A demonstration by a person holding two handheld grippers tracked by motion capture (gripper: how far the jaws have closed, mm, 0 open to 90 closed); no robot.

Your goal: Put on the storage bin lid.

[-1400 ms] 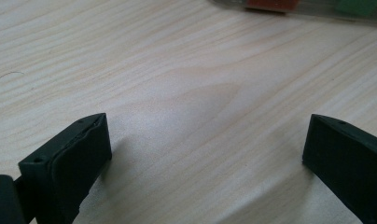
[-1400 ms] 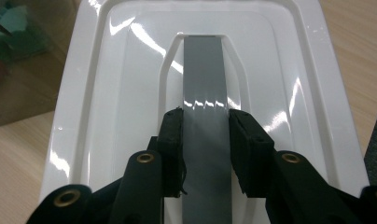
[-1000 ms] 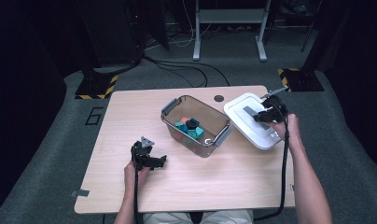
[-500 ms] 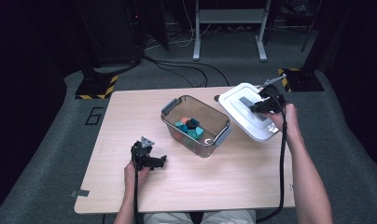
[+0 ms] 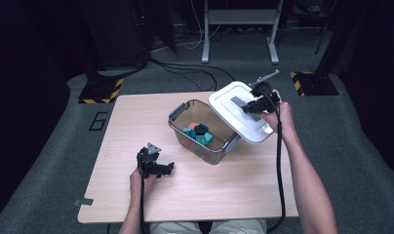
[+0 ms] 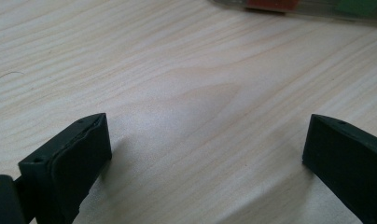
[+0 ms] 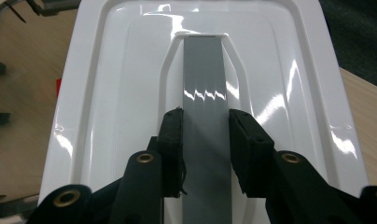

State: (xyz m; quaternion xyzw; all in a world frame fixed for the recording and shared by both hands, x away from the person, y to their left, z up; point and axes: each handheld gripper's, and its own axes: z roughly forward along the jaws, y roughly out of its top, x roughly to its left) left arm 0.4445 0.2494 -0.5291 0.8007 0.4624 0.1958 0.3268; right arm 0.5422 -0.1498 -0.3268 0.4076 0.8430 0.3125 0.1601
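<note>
On our wooden bench [image 5: 136,122], right tool [image 7: 205,122] clamps the lid [image 5: 229,105] (lifted, tilted) beside the uncovered box [image 5: 178,111]; left tool [image 5: 156,167] idles released.

Glossy white plastic lid [image 7: 130,93], pale wooden table [image 6: 186,93]

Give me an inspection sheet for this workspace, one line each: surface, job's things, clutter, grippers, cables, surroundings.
Surface: light wooden table.
Job's things: white lid held tilted over the far right corner of the clear bin; coloured blocks inside the bin.
Clutter: nothing seen.
Grippers: right gripper shut on the lid's grey handle; left gripper open, resting on the table near the bin.
Cables: one black cable trails along the right forearm; more cables on the floor.
Surroundings: grey carpet, metal stand legs, hazard-striped bases.
</note>
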